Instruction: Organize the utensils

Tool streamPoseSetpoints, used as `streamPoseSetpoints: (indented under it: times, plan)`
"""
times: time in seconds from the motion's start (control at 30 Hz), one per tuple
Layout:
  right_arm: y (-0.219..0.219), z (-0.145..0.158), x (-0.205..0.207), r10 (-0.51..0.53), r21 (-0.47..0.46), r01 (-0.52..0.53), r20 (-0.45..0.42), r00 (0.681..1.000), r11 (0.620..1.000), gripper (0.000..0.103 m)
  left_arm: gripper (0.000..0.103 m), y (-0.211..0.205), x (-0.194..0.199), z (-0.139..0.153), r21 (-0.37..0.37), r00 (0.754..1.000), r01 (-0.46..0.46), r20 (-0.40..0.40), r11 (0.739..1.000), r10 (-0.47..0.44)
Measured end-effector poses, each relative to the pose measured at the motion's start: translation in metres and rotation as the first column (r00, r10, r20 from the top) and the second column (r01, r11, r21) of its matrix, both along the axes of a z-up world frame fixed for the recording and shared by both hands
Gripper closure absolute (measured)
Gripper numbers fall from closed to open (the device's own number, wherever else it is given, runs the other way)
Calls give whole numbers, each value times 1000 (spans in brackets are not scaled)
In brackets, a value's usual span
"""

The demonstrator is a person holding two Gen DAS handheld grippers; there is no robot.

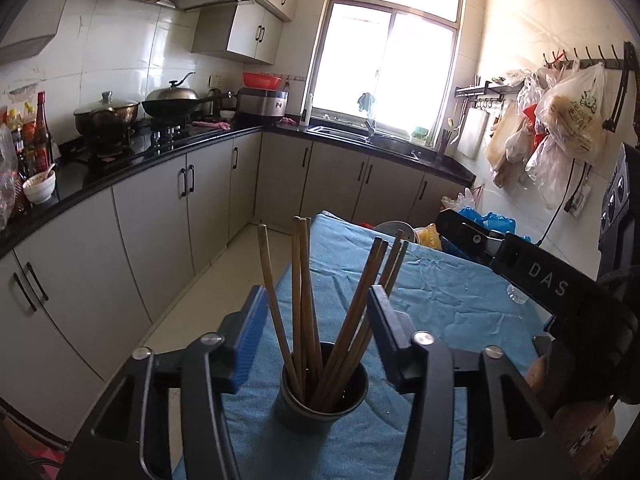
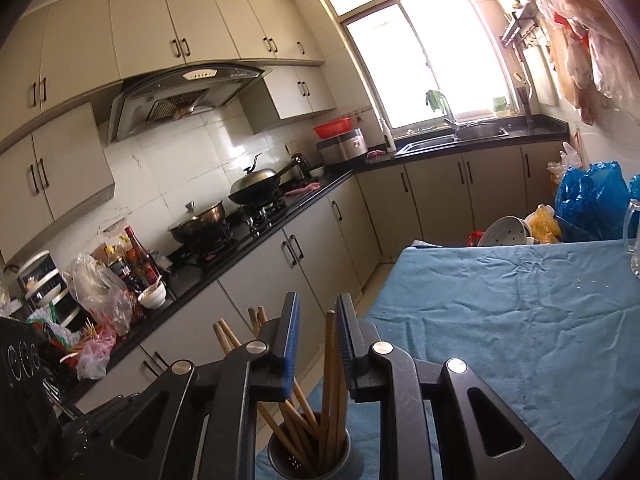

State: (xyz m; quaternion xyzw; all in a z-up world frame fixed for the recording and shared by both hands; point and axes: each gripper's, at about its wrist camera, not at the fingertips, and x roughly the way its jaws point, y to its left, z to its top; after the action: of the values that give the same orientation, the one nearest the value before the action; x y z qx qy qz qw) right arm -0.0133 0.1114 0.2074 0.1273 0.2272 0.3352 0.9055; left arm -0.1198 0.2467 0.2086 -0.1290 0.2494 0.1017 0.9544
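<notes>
Left gripper [image 1: 318,320] & right gripper [image 2: 318,328]: black frames, blue ribbed pads, silver round screws. "DAS" is printed in white on the right one.

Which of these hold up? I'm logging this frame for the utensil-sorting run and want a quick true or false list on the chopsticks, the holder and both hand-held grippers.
1. The chopsticks stand in a round metal holder. True.
2. The holder sits on the black kitchen counter. False: it sits on the blue cloth over the table.
3. The left hand-held gripper is open, with its fingers on either side of the chopsticks. True.
4. The right hand-held gripper is far over the sink. False: it is just above the holder, with one chopstick between its narrowly parted fingers.
5. Loose chopsticks lie scattered on the cloth. False: none are visible there.
</notes>
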Motion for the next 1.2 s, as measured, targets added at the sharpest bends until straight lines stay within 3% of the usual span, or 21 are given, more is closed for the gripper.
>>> streamPoseSetpoints:
  times: [0.3, 0.63, 0.77, 0.83, 1.0, 1.2]
  plan:
    - [-37, -11, -15, -77, -5, 77, -20, 997, 997, 65, 28, -16, -13, 0, 35, 999, -31, -18, 999, 31]
    - [-79, -31, -38, -165, -29, 164, -59, 984, 986, 57, 18, -42, -35, 0, 111, 998, -56, -17, 992, 58]
    - [-87, -39, -55, -181, -65, 177, -58, 982, 982, 54, 8, -53, -56, 7, 171, 993, -112, 65, 979, 103]
    - [-89, -43, -62, -188, -77, 184, -54, 981, 980, 53, 0, -58, -75, 13, 205, 974, -198, 154, 959, 168]
    - [-98, -52, -82, -193, -87, 187, -60, 979, 978, 52, 0, -62, -108, 27, 238, 935, -304, 261, 923, 241]
    - [-101, -59, -104, -200, -106, 194, -42, 979, 975, 50, 0, -71, -136, 33, 267, 919, -332, 309, 905, 246]
